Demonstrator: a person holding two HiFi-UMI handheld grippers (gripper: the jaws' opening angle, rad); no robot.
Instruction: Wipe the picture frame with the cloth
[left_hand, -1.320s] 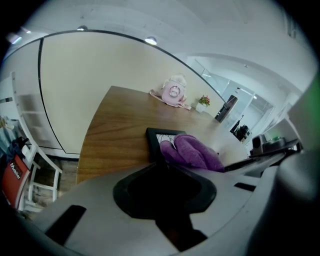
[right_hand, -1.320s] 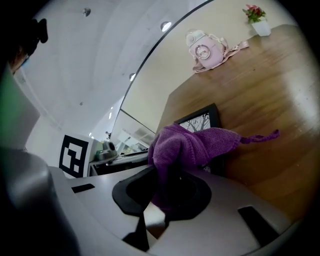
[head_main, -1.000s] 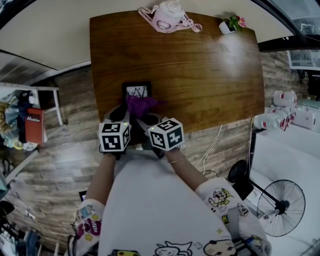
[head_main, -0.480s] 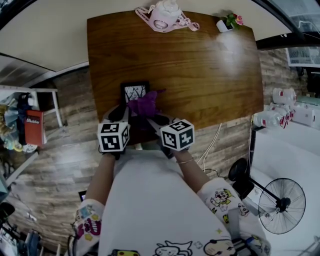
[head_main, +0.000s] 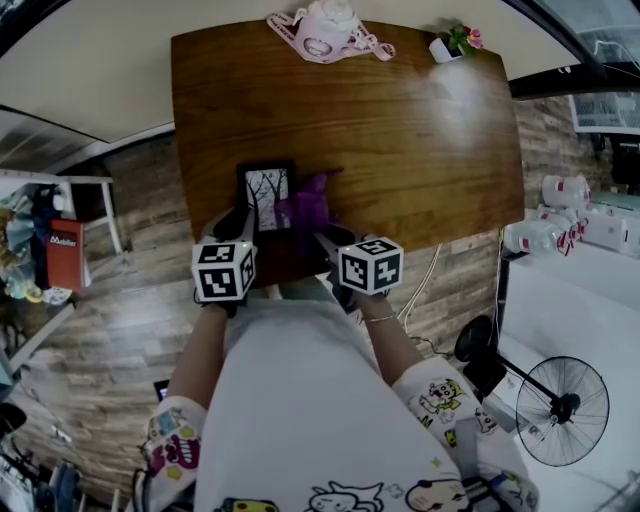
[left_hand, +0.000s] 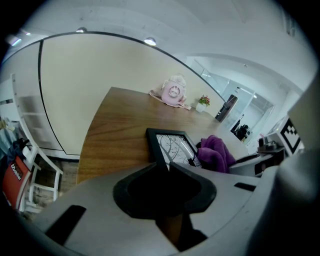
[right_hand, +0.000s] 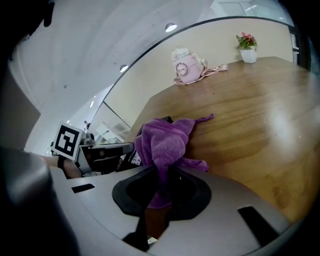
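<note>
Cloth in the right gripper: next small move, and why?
Probably sweep the right gripper leftward so the cloth drags across the glass of the picture frame. The cloth, pinched in its jaws, sits at the frame's right edge, mostly beside it, while the left gripper clamps the frame's near edge.

The table is wood with visible grain, its smooth top carrying a soft sheen. The cloth is matt purple fabric with a fine nap. The picture frame has a smooth black border. The left gripper and right gripper show smooth grey shells, apparently plastic.
</note>
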